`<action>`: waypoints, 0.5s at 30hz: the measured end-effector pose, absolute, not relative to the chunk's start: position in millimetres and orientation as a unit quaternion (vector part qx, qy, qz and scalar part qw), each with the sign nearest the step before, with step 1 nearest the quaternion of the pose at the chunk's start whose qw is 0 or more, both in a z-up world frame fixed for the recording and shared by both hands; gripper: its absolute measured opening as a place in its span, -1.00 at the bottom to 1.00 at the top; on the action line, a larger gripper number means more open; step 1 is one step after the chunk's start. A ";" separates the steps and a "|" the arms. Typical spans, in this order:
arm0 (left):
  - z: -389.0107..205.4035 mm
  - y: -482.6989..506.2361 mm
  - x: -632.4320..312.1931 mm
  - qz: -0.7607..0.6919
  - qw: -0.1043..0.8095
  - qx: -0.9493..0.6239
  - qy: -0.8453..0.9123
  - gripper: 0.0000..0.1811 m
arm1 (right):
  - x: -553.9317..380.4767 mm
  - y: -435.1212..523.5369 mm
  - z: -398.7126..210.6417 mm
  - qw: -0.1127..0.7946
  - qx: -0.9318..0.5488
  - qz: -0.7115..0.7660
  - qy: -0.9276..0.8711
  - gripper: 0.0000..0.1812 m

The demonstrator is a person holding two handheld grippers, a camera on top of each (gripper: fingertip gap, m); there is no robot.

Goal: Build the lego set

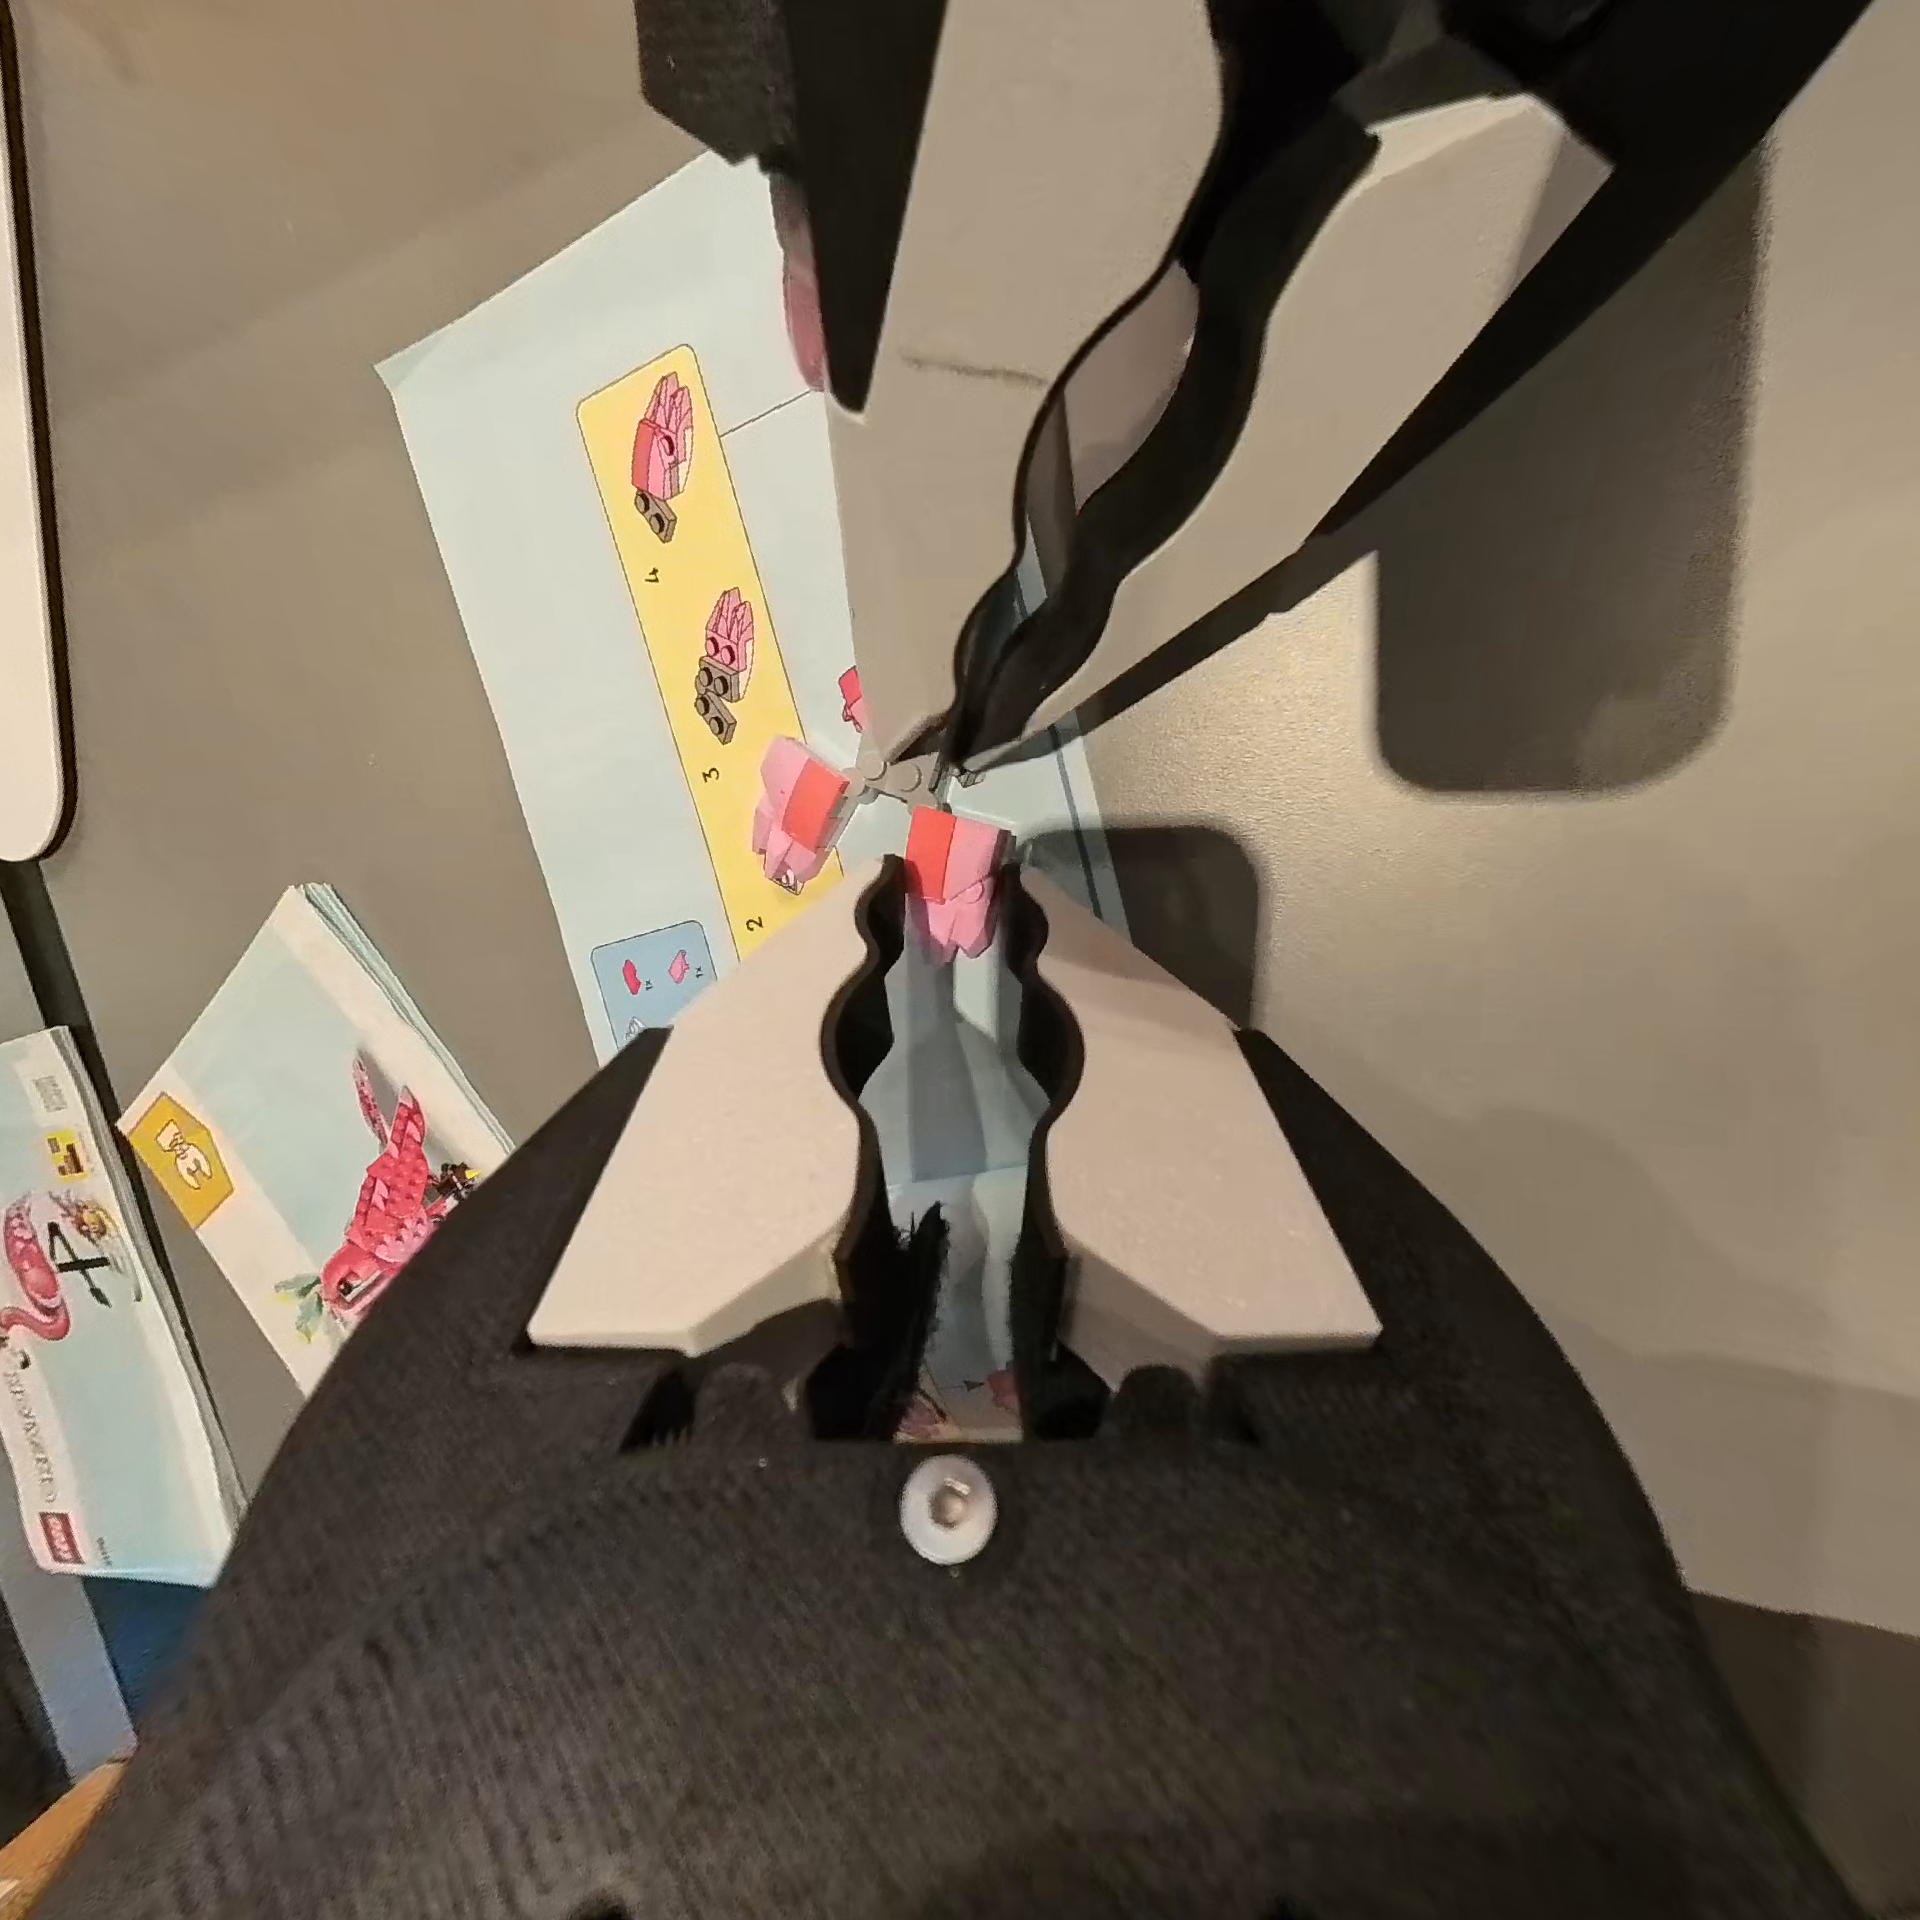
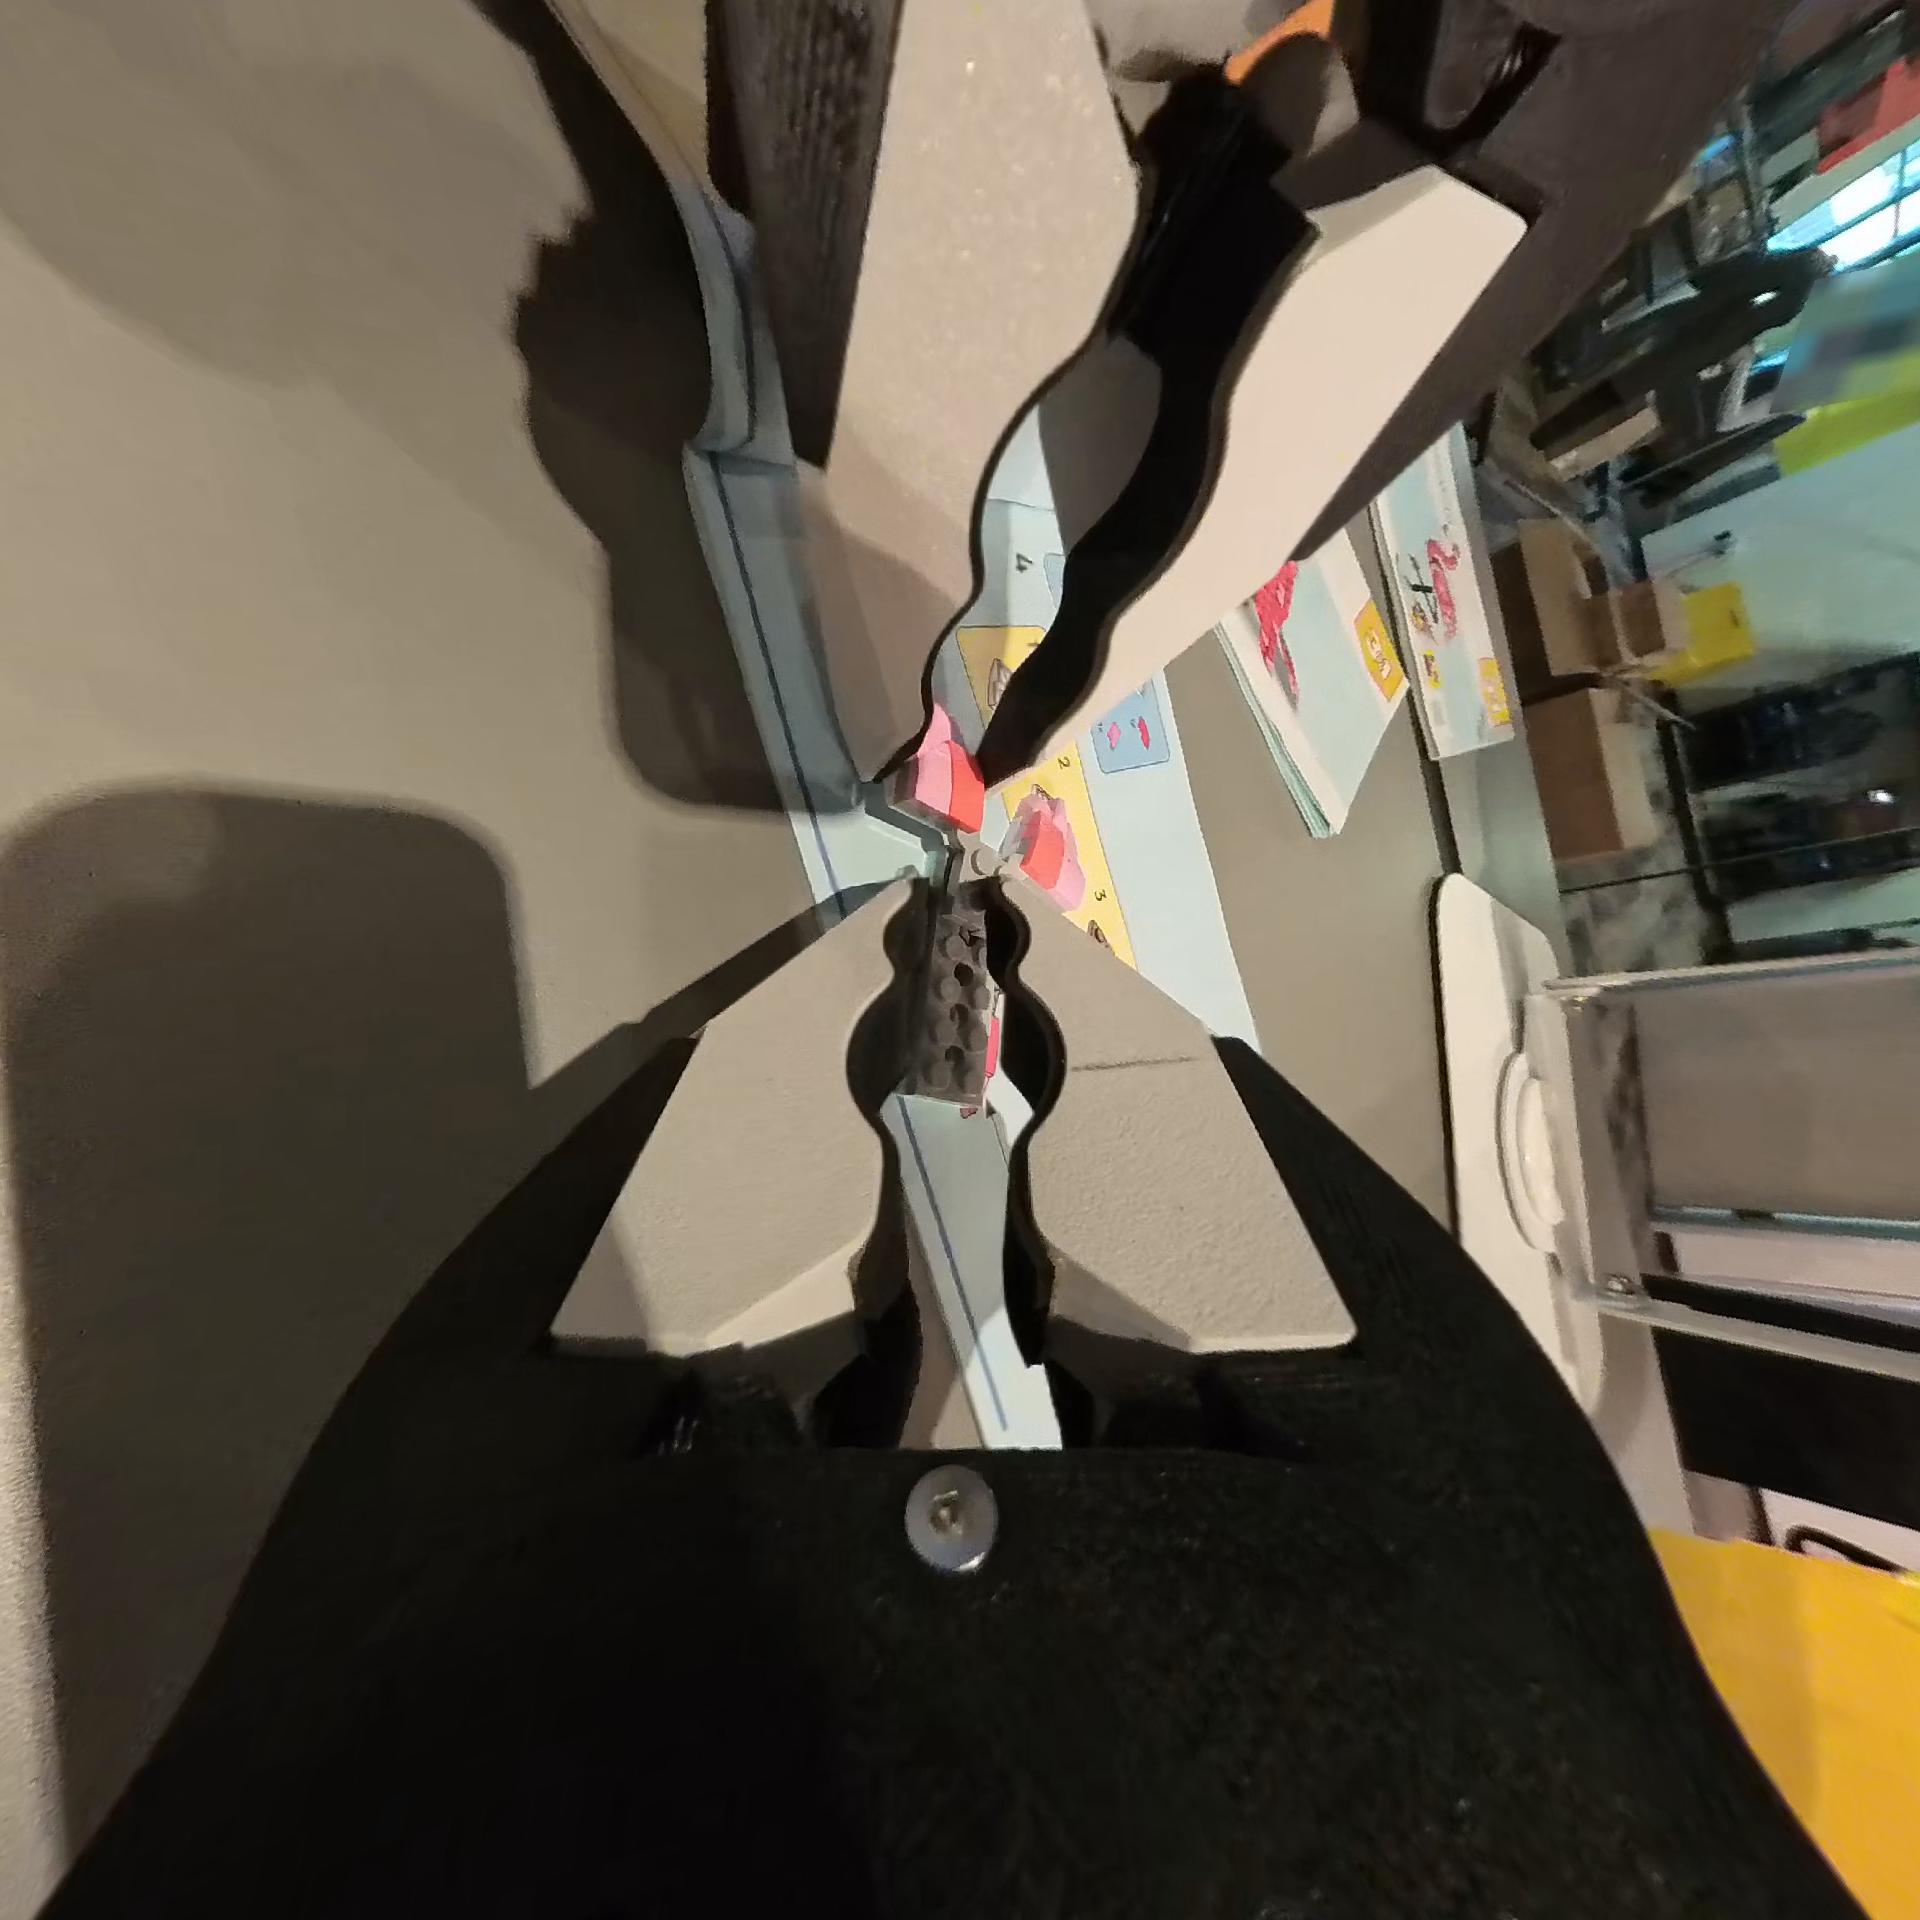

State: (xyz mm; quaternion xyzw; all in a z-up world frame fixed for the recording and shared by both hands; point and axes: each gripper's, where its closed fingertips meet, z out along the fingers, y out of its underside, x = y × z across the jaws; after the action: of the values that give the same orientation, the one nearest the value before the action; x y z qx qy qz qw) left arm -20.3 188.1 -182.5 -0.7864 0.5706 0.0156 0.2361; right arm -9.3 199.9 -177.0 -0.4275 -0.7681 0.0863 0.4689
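1. Lego subassembly (image 1: 904,821): held in the air over the open manual (image 1: 665,623), between both grippers. Two pink-and-red fins (image 1: 800,821) hang off a small grey hinge hub (image 1: 883,774).
2. Left gripper (image 1: 951,883): jaws narrow, clamped on the near fin (image 1: 956,883).
3. Right gripper (image 2: 961,925): jaws narrow, pinching a dark grey studded plate (image 2: 951,1018) that meets the hub.
4. Step, as I read it: joining the fin cluster to the plate. Manual panel shows similar fin-on-plate builds.
5. Next move likely needs stud alignment, then a straight squeeze; hinge arms look thin, so off-axis force could pop a fin.
6. Materials: glossy hard plastic bricks, matte grey wavy-edged finger pads (image 1: 748,1091), rough black printed bodies.
7. Around: matte grey table (image 1: 1455,1039), closed booklet (image 1: 312,1132) and box (image 1: 83,1299) near-left.
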 end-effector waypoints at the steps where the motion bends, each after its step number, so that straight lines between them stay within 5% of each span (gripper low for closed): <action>1: -182.6 188.1 -20.2 0.014 0.236 -0.788 0.569 -0.80 | -9.4 200.2 -177.0 0.469 -0.428 0.086 -0.768 -0.91; 15: -182.6 188.2 -20.4 0.011 0.237 -0.791 0.563 -0.80 | -6.2 211.7 -175.7 0.415 -0.553 0.193 -0.696 -0.71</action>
State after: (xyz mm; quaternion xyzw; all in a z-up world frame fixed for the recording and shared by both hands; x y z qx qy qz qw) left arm -20.4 188.2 -182.6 -0.7915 0.5634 0.0112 0.2366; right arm -6.2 211.7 -175.7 -0.5532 -0.6959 0.1929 0.4153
